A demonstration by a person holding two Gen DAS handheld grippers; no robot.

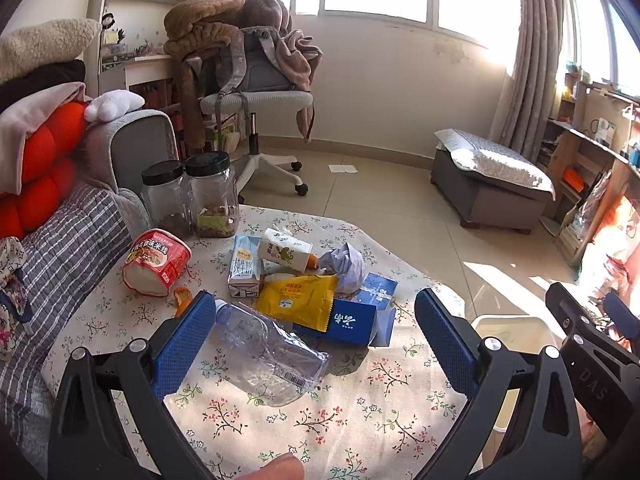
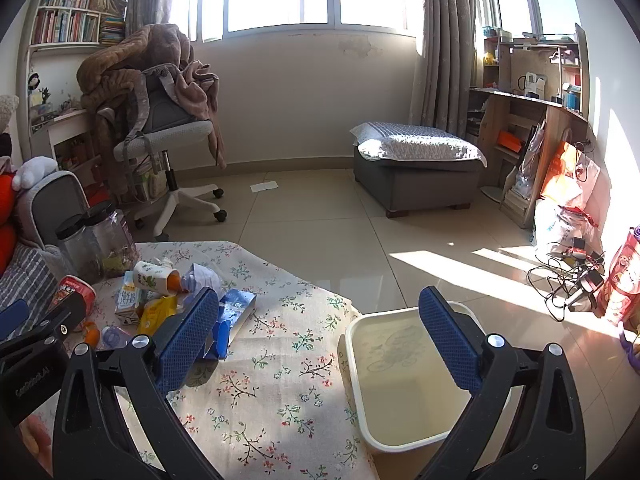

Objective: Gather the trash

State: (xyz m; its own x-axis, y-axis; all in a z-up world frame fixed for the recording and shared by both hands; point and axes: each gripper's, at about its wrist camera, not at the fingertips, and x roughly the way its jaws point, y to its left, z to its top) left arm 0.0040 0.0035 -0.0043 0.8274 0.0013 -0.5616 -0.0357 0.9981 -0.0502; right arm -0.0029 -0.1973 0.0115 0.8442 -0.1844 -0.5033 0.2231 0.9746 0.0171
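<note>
Both grippers are spread wide with nothing clamped. In the left wrist view, the left gripper point(image 1: 316, 334) with its blue textured pads hangs over the table with the floral cloth point(image 1: 360, 412), and a crushed clear plastic bottle point(image 1: 266, 356) lies on its side in the lower middle of the frame, its neck end right beside the left pad, though I can't tell whether it actually touches. Just behind the bottle there's a yellow snack wrapper point(image 1: 296, 300) lying over a dark blue cardboard box point(image 1: 352, 322), then a small milk carton point(image 1: 245, 266), a tipped white drink carton with an orange cap point(image 1: 286, 251) and a crumpled ball of white paper point(image 1: 346, 266). A red instant noodle cup point(image 1: 156, 262) lies on its side toward the left, and two clear jars with black lids point(image 1: 190, 196) stand at the far table edge. In the right wrist view, the right gripper point(image 2: 318, 338) hovers over the table's right edge, and the cream plastic bin point(image 2: 400, 384) sits on the floor just beside the table, lower right of centre, with nothing visible inside. Farther back there's a grey office chair piled with brown blankets point(image 2: 160, 92) in the upper left and a grey footstool with a quilted cover point(image 2: 416, 168) under the window.
</note>
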